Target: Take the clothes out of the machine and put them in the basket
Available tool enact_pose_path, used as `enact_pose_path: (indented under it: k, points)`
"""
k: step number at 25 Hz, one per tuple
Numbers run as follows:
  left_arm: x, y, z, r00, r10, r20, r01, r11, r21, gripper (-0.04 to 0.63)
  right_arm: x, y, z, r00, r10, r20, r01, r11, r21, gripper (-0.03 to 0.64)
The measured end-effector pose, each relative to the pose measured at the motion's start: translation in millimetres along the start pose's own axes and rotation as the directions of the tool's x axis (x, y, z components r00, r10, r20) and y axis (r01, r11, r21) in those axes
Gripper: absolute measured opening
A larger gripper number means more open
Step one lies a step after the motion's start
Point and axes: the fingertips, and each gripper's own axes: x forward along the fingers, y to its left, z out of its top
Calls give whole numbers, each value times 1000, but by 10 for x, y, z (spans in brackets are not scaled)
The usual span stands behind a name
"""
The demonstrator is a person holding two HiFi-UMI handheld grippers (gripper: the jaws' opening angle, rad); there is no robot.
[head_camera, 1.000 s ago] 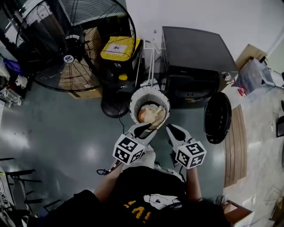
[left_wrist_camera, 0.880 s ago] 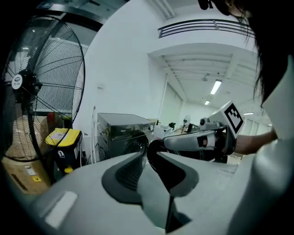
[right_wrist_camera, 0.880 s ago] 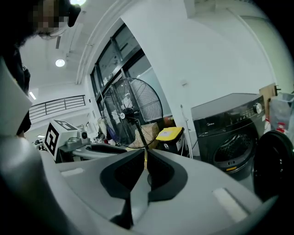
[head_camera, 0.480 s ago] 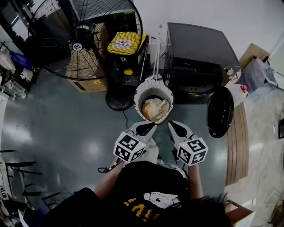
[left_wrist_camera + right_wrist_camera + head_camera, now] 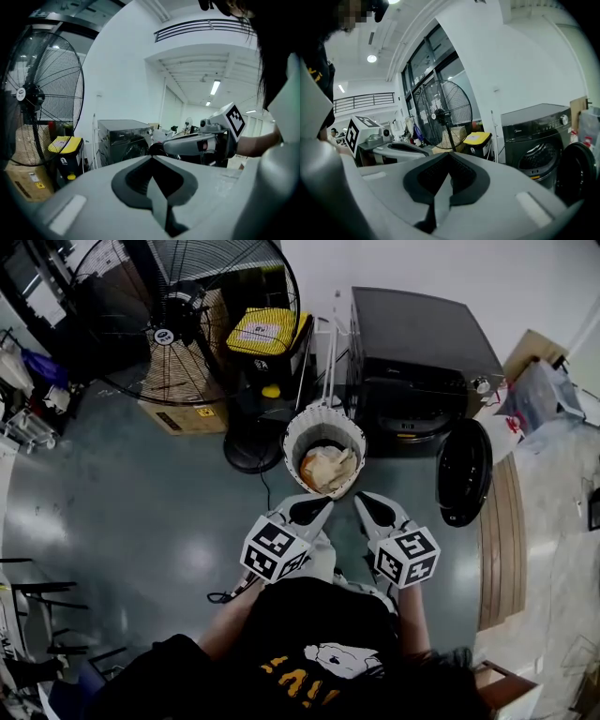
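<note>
Basket (image 5: pixel 292 442) holds cloth (image 5: pixel 326 468), just near of machine (image 5: pixel 412 343); door (image 5: pixel 463 474) open. Left gripper (image 5: pixel 314 510) and right gripper (image 5: pixel 368 506) clenched, empty. Judged between loads; next: open, reach far-right into drum (image 5: pixel 539 157).

Machine drum (image 5: pixel 540 161) contents too dim

you are holding a left gripper (image 5: pixel 314 510) and a right gripper (image 5: pixel 370 510) whose shells are looking like smooth matt grey plastic, with black ribbed pads (image 5: pixel 136 180) inside. the basket (image 5: pixel 292 448) is showing white slatted plastic, and the clothes (image 5: pixel 326 468) in it are lying as soft crumpled cloth. the machine (image 5: pixel 412 334) is looking dark and satin-smooth, the floor (image 5: pixel 141 512) is shining glossy grey, and the fan (image 5: pixel 187 306) is showing black wire.
</note>
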Motion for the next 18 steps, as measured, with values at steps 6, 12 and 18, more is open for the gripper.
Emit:
enact_pose_path:
  k: [6, 12, 18]
  points:
    - [-2, -36, 58, 1000, -6, 12, 6, 1000, 3, 5, -12, 3, 24, 1000, 5, -1, -5, 1000, -13, 8]
    - [3, -21, 59, 1000, -13, 24, 13, 1000, -8, 5, 18, 9, 5, 1000, 11, -4, -12, 1000, -19, 8]
    - [8, -53, 119, 999, -23, 38, 24, 999, -21, 5, -3, -9, 36, 1000, 12, -5, -12, 1000, -20, 8]
